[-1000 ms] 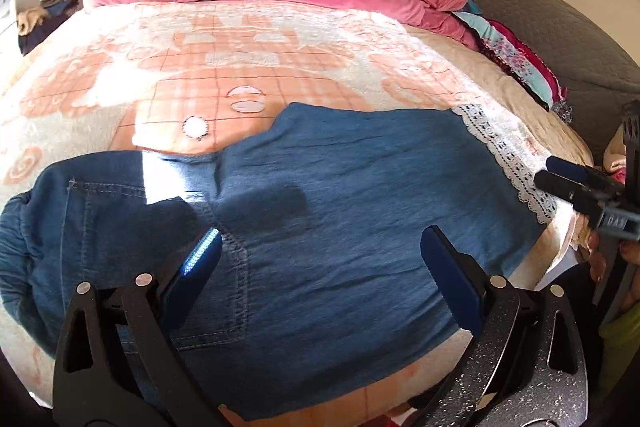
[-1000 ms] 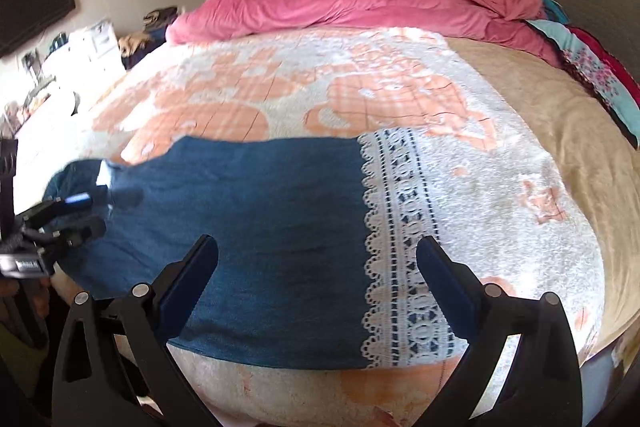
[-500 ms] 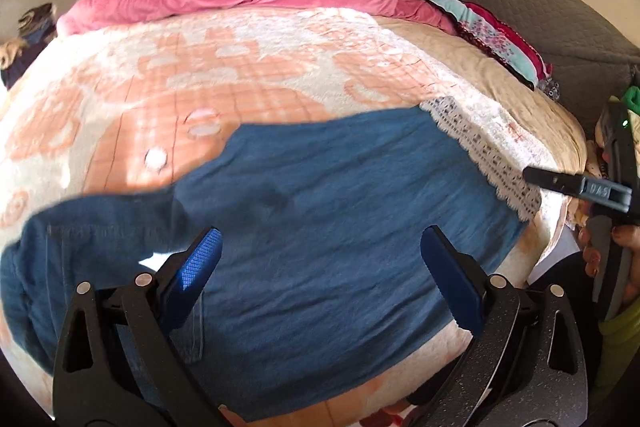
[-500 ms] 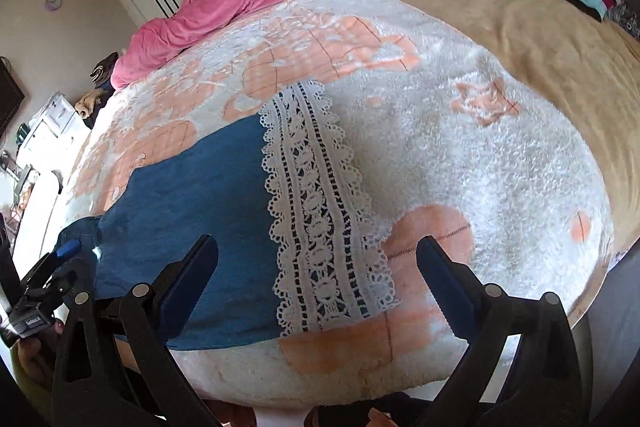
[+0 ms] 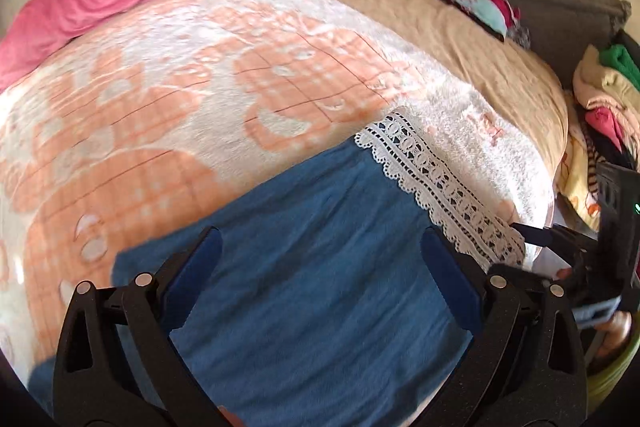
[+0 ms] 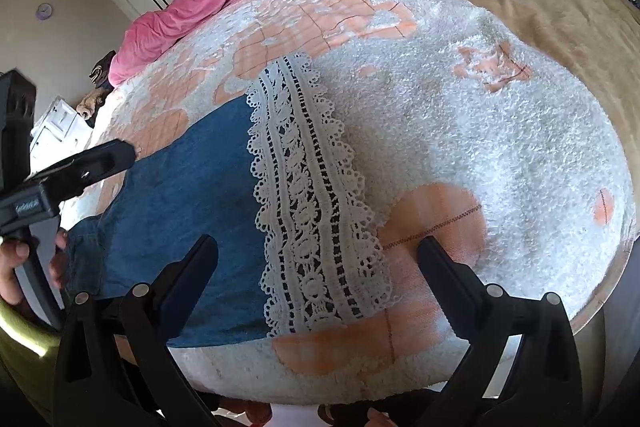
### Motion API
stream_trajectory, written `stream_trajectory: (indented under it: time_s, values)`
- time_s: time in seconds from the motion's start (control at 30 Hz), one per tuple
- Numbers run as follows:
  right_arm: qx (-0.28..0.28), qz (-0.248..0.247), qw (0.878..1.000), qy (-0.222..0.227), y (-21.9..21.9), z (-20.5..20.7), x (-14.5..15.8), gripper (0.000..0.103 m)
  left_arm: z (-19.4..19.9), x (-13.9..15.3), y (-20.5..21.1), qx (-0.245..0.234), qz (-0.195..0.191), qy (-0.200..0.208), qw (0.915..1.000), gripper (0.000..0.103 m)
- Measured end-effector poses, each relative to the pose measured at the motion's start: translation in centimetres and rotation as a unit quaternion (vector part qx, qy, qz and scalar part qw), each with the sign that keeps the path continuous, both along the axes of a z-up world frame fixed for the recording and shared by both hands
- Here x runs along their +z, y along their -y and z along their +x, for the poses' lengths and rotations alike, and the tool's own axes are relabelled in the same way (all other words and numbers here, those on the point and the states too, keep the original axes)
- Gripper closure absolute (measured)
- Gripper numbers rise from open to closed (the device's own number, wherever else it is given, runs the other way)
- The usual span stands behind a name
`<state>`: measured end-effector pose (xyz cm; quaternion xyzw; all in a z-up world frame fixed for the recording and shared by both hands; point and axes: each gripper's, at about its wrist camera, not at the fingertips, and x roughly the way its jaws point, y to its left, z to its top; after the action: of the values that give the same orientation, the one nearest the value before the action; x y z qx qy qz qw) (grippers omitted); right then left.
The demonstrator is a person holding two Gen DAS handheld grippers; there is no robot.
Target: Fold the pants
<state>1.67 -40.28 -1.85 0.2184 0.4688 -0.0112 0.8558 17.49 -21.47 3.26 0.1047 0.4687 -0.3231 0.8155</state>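
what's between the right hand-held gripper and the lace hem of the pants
Nothing visible. The right hand-held gripper is open just above the white lace hem of the blue pants, which lie flat on the blanket. The left hand-held gripper is off to the side over the denim.

Pants [image 5: 320,291] waist end lies out of frame — blanket [image 5: 160,115] pattern blurred.

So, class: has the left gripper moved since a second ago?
Yes. The left gripper has swung right along the pants: the back pocket has left its view, and the lace hem, lying on the bed, now sits close ahead.
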Motion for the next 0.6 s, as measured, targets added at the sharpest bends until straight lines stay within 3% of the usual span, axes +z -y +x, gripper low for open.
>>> stream_trajectory:
  time_s: [0.13, 0.27, 0.4, 0.5, 0.6]
  values:
    - [0.005, -0.002, 1.000, 0.006, -0.2, 0.2, 0.0, 0.005, 2.7, -0.9, 2.7, -0.029, 0.014, -0.008, 0.9995, 0.010]
    - [0.024, 0.010, 1.000, 0.010, -0.6, 0.6, -0.2, 0.025, 5.2, -1.9, 5.0, -0.047, 0.015, -0.020, 0.9986, 0.010]
    - [0.021, 0.022, 0.999, 0.011, -0.1, 0.7, -0.5, 0.025, 7.1, -3.9, 7.0, -0.062, 0.028, -0.043, 0.9967, 0.014]
    - [0.019, 0.027, 0.999, 0.005, 0.0, 1.0, -0.9, 0.023, 7.8, -5.2, 8.1, -0.087, 0.016, -0.068, 0.9937, 0.022]
    - [0.020, 0.021, 1.000, 0.004, -0.2, 1.2, -0.9, 0.023, 8.0, -6.0, 8.6, -0.102, 0.007, -0.074, 0.9920, 0.024]
